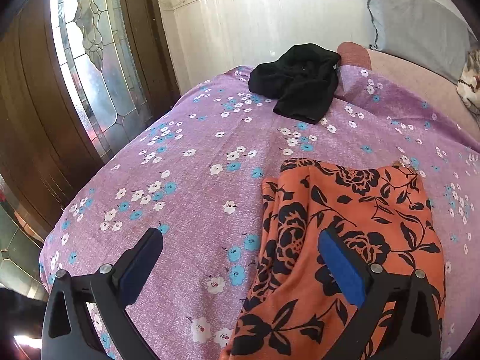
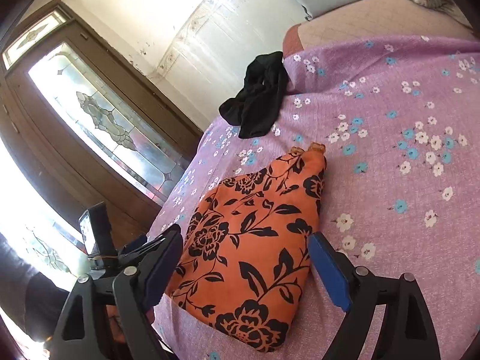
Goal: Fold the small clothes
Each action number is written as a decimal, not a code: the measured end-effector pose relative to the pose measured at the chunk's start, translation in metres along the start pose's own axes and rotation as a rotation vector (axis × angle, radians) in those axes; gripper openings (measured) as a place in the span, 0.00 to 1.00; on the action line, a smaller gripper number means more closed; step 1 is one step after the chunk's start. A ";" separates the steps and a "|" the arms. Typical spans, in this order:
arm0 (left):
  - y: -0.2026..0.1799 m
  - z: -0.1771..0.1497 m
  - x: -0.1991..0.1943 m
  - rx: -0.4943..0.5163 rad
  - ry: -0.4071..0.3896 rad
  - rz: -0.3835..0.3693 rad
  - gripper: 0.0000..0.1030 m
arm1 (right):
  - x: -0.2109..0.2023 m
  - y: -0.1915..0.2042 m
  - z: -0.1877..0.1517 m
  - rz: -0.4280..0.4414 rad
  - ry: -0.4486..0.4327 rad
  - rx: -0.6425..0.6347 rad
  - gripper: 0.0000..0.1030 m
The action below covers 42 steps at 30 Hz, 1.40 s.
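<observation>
An orange garment with a black flower print [image 1: 354, 240] lies folded on the purple flowered bedspread [image 1: 186, 180]; it also shows in the right wrist view [image 2: 252, 246]. A crumpled black garment [image 1: 297, 81] lies farther back near the bed's edge, also in the right wrist view [image 2: 258, 99]. My left gripper [image 1: 240, 249] is open and empty, hovering over the orange garment's left edge. My right gripper [image 2: 244, 243] is open and empty, its jaws spread to either side of the orange garment. The left gripper's body [image 2: 99, 234] shows at the left in the right wrist view.
A wooden door with leaded glass [image 1: 90, 69] stands left of the bed. A white wall [image 1: 270, 24] is behind it. A grey pillow [image 1: 414, 24] and a patterned cushion [image 1: 471, 84] lie at the back right on a pink sheet [image 1: 405, 72].
</observation>
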<state>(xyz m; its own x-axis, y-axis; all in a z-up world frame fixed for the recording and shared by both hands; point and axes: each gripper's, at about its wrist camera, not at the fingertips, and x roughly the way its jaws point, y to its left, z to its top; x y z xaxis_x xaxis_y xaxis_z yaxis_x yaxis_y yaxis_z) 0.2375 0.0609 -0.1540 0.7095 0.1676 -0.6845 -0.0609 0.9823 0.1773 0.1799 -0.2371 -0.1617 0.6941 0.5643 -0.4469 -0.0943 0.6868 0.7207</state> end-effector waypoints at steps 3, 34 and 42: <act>-0.001 0.000 0.000 0.002 0.001 -0.013 1.00 | 0.004 -0.009 0.000 0.005 0.019 0.030 0.85; 0.017 -0.009 0.052 -0.152 0.277 -0.306 1.00 | 0.058 -0.048 -0.024 0.035 0.179 0.196 0.85; -0.009 -0.014 0.049 -0.060 0.278 -0.274 1.00 | 0.066 -0.057 -0.029 0.048 0.192 0.227 0.85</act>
<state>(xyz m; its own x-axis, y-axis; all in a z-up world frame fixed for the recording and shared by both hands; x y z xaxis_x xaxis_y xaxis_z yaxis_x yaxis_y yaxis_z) 0.2633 0.0617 -0.1987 0.4884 -0.0937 -0.8676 0.0575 0.9955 -0.0752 0.2103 -0.2253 -0.2481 0.5431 0.6849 -0.4858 0.0533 0.5492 0.8340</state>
